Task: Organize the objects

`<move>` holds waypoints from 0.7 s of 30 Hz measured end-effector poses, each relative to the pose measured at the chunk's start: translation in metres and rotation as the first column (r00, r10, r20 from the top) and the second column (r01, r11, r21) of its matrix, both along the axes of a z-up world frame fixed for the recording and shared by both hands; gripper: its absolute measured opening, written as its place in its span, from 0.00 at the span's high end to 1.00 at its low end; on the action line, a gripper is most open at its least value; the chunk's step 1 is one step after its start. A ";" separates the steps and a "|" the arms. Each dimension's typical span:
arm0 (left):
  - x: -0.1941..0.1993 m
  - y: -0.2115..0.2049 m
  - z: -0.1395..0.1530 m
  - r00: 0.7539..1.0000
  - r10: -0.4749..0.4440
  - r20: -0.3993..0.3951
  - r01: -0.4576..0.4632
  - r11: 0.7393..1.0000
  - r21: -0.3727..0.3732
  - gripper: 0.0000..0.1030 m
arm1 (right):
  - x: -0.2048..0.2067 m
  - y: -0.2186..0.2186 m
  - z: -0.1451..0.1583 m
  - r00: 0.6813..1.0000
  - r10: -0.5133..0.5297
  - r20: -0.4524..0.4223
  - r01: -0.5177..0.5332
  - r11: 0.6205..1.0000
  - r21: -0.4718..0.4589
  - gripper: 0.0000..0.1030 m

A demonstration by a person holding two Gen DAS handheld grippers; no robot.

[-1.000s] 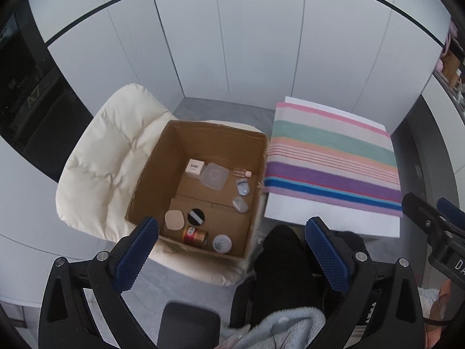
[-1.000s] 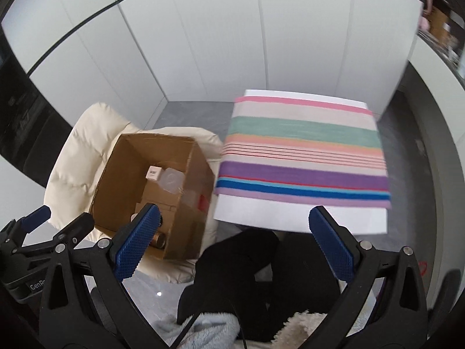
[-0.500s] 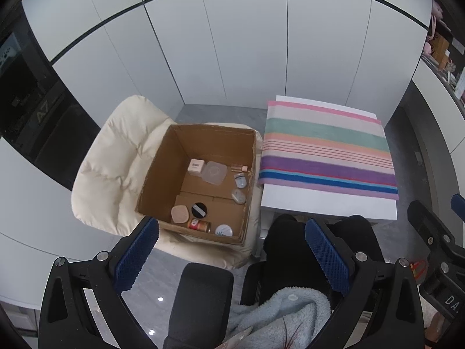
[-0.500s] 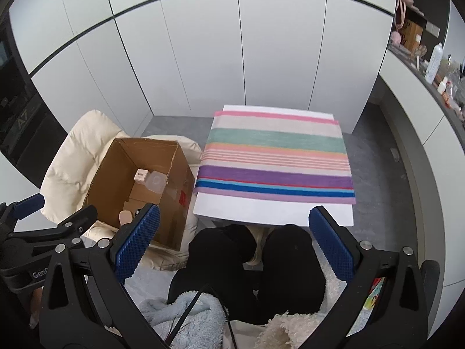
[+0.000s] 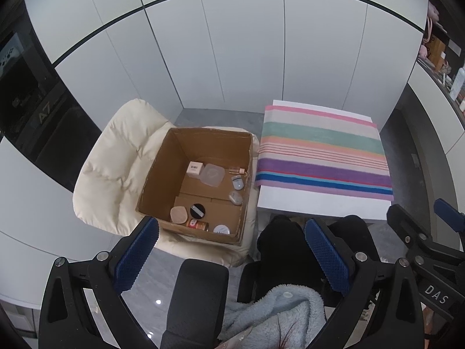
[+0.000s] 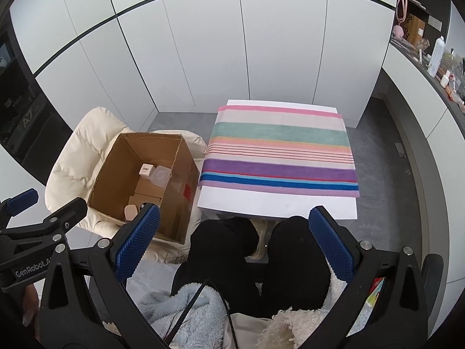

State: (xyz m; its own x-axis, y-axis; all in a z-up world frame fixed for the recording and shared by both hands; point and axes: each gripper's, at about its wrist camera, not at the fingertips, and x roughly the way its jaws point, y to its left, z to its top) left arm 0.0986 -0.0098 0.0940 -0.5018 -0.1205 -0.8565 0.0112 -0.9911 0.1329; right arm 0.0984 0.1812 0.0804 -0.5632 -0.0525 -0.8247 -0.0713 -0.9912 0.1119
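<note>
Box [image 5: 203,157] on cream chair [image 5: 116,163], left of striped table [image 5: 319,200]: holds small items, including jar [image 5: 198,225] and white carton [image 5: 194,168]. Left gripper [image 5: 232,258], right gripper [image 6: 235,247]: both jaws wide apart, empty, raised above lap.

Both grippers have drawn up and back from a second ago: the cardboard box [image 5: 200,180] and the striped cloth [image 6: 279,151] on the table [image 6: 276,203] now sit farther off, with more floor and the seated person's knees [image 6: 221,244] in sight.
</note>
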 end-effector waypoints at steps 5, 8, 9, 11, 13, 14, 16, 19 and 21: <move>0.000 0.002 0.000 1.000 -0.003 -0.004 0.003 1.000 -0.004 0.01 | -0.001 0.001 -0.003 1.000 0.003 0.006 -0.003 1.000 -0.008 0.00; 0.001 0.002 0.000 1.000 -0.007 -0.005 0.007 1.000 -0.003 0.01 | -0.001 0.001 -0.004 1.000 -0.003 0.005 0.003 1.000 -0.010 0.00; 0.002 0.002 0.000 1.000 -0.007 -0.005 0.007 1.000 -0.002 0.01 | 0.000 0.002 -0.004 1.000 0.001 0.006 -0.001 1.000 -0.011 0.00; 0.002 0.003 0.000 1.000 -0.008 -0.003 0.008 1.000 -0.001 0.01 | 0.000 0.002 -0.004 1.000 0.001 0.007 -0.001 1.000 -0.012 0.00; 0.002 0.003 0.000 1.000 -0.006 -0.002 0.006 1.000 0.000 0.01 | 0.000 0.002 -0.005 1.000 0.003 0.009 -0.003 1.000 -0.016 0.00; 0.002 0.003 0.000 1.000 -0.005 0.000 0.005 1.000 0.000 0.01 | 0.000 0.001 -0.005 1.000 0.003 0.010 -0.003 1.000 -0.017 0.00; 0.002 0.003 -0.001 1.000 -0.005 0.001 0.005 1.000 -0.002 0.01 | -0.001 0.000 -0.005 1.000 0.005 0.012 -0.004 1.000 -0.016 0.00; 0.002 0.003 -0.001 1.000 -0.005 0.003 0.005 1.000 -0.003 0.01 | -0.001 -0.001 -0.006 1.000 0.005 0.012 -0.005 1.000 -0.016 0.00; 0.002 0.003 -0.001 1.000 -0.005 0.002 0.005 1.000 -0.001 0.01 | -0.002 -0.002 -0.006 1.000 0.003 0.013 -0.003 1.000 -0.018 0.00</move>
